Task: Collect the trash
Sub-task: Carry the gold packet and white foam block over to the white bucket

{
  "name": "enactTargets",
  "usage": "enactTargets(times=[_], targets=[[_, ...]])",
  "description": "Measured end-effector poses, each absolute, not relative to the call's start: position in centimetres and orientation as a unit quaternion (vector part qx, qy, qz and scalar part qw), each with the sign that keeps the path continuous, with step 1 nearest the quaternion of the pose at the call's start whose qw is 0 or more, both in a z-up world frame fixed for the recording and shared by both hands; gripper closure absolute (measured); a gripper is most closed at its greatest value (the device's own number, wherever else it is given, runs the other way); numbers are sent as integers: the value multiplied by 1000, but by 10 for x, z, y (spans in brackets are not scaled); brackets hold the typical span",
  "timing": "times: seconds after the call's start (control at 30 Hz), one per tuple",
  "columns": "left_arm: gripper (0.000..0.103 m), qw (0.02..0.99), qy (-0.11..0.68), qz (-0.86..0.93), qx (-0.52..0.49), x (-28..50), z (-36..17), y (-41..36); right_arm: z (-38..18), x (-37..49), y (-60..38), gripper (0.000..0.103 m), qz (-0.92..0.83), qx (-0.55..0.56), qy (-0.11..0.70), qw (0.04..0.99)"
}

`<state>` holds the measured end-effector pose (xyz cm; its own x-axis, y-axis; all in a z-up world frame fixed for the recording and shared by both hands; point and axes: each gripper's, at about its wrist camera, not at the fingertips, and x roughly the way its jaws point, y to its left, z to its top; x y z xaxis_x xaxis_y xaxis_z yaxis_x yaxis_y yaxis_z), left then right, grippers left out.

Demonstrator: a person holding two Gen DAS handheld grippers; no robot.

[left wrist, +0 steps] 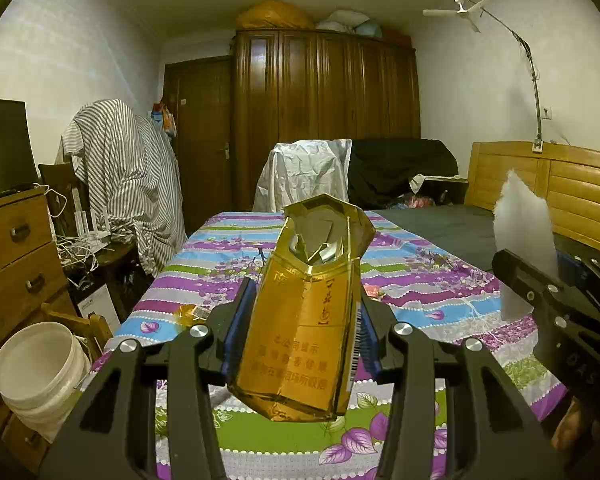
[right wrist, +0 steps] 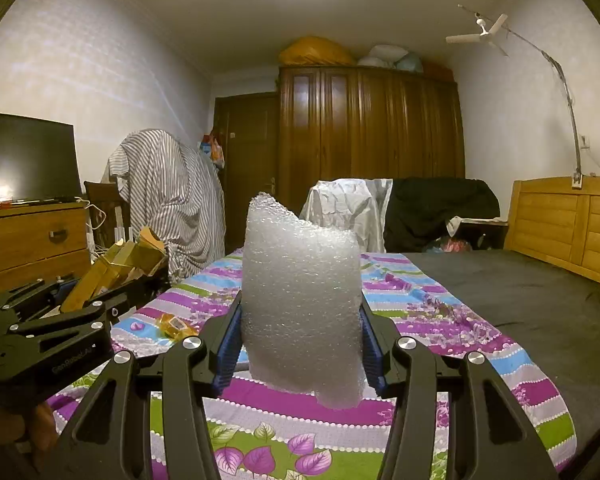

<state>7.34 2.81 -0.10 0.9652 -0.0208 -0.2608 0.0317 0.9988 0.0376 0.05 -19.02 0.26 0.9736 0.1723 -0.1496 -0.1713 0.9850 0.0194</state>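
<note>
The left hand-held gripper [left wrist: 300, 320] is squeezed on a gold box [left wrist: 304, 312]. The box is bent & torn open at the top. It sticks up & away from the camera, w/ both blue pads [left wrist: 240, 320] pressed on its sides. It is off the bed, up in the air.

The right hand-held gripper [right wrist: 300, 336] is squeezed on a white foam sheet [right wrist: 300, 300]. The foam is bumpy, stands up tall btwn the pads [right wrist: 230, 344], & hangs a bit below them. It is off the bed too. In the left view the right gripper & its foam show at the right edge. In the right view the left gripper & gold box show at the left edge.

Under both is a bed w/ a flower sheet [left wrist: 420, 280] in purple, blue & green stripes. A small gold wrapper [right wrist: 174, 325] lies on the sheet near the left side. A tiny red scrap [left wrist: 371, 290] lies on it just right of the gold box. The right part of the bed is a dark mat [right wrist: 520, 292].

By the bed's left side is a white bucket [left wrist: 40, 376] next to wood drawers [left wrist: 16, 240].

Far back: a chair w/ a stripy cloth [left wrist: 128, 176], a silver cover [left wrist: 304, 172], a black pile [left wrist: 400, 164], a wood headboard [left wrist: 572, 184], then a big brown wardrobe [left wrist: 324, 112] w/ bags on top. A white fan [left wrist: 460, 10] is on the ceiling.
</note>
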Motion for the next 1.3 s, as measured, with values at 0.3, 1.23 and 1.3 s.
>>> enactTargets(times=[0.3,1.23,1.3], targets=[[58,991,128,-10,24,72,0,29,8,15,-188,51,94,2,80,992],[58,972,104,208,-21,33,37,233,60,88,54,51,308,-41,74,948],[58,969,105,223,-25,30,38,249,62,90,77,51,321,-45,79,943]])
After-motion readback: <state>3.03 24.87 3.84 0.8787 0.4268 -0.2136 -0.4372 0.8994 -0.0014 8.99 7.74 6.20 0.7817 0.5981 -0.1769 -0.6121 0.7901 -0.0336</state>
